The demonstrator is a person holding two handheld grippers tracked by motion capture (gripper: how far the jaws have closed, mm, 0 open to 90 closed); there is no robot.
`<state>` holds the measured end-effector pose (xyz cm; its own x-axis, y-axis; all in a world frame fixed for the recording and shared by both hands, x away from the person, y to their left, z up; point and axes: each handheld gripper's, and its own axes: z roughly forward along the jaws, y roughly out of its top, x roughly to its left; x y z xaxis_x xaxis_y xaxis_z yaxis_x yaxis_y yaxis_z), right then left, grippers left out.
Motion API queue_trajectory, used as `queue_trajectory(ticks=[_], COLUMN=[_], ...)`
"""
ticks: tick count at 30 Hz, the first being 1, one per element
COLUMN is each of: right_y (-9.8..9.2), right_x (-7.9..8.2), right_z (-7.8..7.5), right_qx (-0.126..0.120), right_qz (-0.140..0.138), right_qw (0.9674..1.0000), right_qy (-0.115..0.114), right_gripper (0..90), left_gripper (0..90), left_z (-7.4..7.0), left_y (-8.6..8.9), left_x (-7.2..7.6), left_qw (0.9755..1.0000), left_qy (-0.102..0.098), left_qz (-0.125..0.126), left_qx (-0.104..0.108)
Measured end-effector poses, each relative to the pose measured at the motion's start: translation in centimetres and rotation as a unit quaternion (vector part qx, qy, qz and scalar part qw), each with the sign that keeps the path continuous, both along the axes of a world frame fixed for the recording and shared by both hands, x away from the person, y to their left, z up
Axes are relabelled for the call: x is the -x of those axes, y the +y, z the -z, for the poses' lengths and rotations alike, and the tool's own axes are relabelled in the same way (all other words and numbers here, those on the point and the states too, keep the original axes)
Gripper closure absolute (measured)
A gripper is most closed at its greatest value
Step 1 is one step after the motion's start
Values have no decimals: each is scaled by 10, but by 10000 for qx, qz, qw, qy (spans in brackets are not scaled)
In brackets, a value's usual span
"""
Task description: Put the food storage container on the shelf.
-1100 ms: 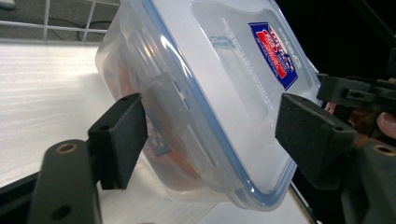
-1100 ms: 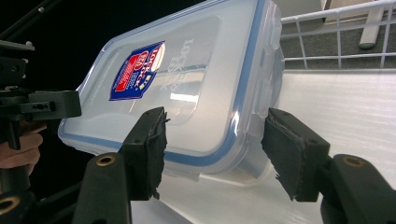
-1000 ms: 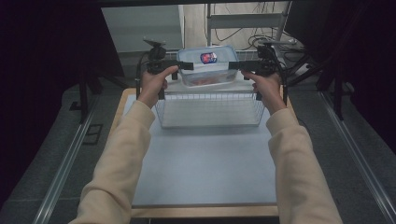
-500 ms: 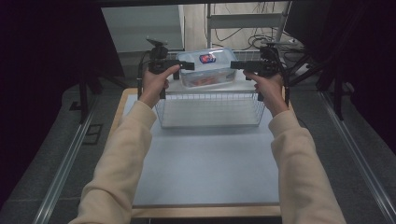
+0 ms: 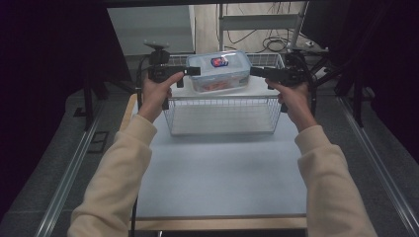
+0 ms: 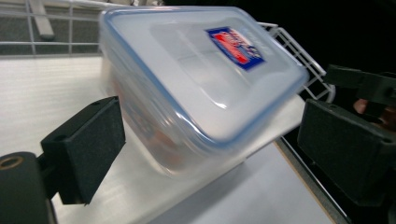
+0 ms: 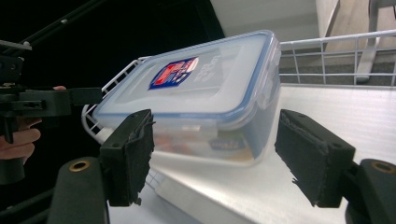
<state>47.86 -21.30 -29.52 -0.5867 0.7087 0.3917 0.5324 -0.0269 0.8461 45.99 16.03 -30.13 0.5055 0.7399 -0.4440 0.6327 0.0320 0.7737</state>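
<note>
The lidded box (image 5: 219,72) sits on the basket (image 5: 221,114) at the bench's (image 5: 217,168) far edge, apparently delivered, both tongs, left (image 5: 193,71) and right (image 5: 253,70), having just been opening, released beside it, leaving only withdrawal.

My table (image 5: 217,173) has a pale grey-blue top with a wooden edge along the near side. At its far end a white wire basket (image 5: 222,114) sits directly on it; the clear lidded box (image 5: 219,72) rests inside the basket.
</note>
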Motion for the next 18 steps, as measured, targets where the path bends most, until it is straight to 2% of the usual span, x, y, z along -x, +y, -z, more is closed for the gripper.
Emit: queue_trajectory(ticks=[4, 5, 6, 7, 8, 9, 10, 12, 14, 15, 16, 17, 18], right_y=[-10, -10, -14, -15, -15, -18, -18, -20, -22, -24, -25, -25, -27], right_x=[22, 22, 34, 40, 40, 52, 52, 62, 73, 86, 91, 91, 102], right_z=[4, 4, 8, 10, 10, 18, 18, 26, 36, 48, 53, 53, 66], right_qx=[66, 66, 86, 112, 112, 144, 144, 159, 237, 324, 353, 353, 380], right_qz=[-198, -198, -298, -344, -344, -451, -451, -510, -565, -641, -680, -680, -794], right_qw=[9997, 9997, 9993, 9990, 9990, 9984, 9984, 9980, 9973, 9964, 9959, 9959, 9948], right_qy=[-152, -152, -230, -262, -262, -315, -315, -352, -411, -451, -480, -480, -504], right_gripper=[269, 269, 268, 267, 267, 262, 262, 260, 258, 251, 250, 250, 247], left_gripper=[82, 83, 84, 84, 86, 87, 87, 88, 91, 93, 94, 94, 95], left_z=[1, 1, 4, 6, 6, 12, 12, 21, 32, 46, 53, 53, 68], left_y=[0, 0, 0, 1, 1, 1, 1, 1, 1, 1, 1, 1, 1], left_x=[32, 32, 45, 52, 52, 65, 65, 78, 91, 102, 107, 107, 117], left_qw=[9996, 9996, 9992, 9990, 9990, 9986, 9986, 9983, 9981, 9979, 9978, 9978, 9976], left_qy=[-268, -268, -338, -372, -372, -382, -382, -425, -448, -452, -438, -438, -412], left_qz=[70, 70, 179, 228, 228, 361, 361, 373, 418, 459, 493, 493, 551], left_qx=[-108, -108, -107, -76, -76, -28, -28, -116, -63, -42, -60, -60, -46])
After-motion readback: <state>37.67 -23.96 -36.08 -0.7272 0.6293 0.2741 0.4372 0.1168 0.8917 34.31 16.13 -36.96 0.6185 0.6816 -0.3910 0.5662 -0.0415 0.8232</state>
